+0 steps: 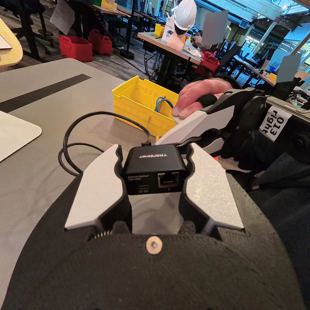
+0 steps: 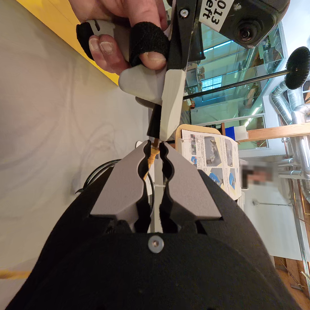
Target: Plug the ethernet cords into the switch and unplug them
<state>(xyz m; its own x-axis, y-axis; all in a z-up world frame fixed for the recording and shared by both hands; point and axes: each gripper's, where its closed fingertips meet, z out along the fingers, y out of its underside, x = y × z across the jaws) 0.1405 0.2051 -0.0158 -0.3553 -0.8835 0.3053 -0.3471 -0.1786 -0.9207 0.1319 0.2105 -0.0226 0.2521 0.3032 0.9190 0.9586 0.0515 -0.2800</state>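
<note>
Left gripper (image 1: 154, 167) squeezed the small black switch (image 1: 154, 169) between its fingers, right gripper (image 2: 155, 145) pinched the black cord's yellow plug (image 2: 154, 151) at 12 o'clock, touching the switch's far end.

Open workshop hall, rows of workbenches (image 1: 169, 48), yellow parts bin (image 1: 142, 107), exposed metal ducts (image 2: 283, 104)
</note>
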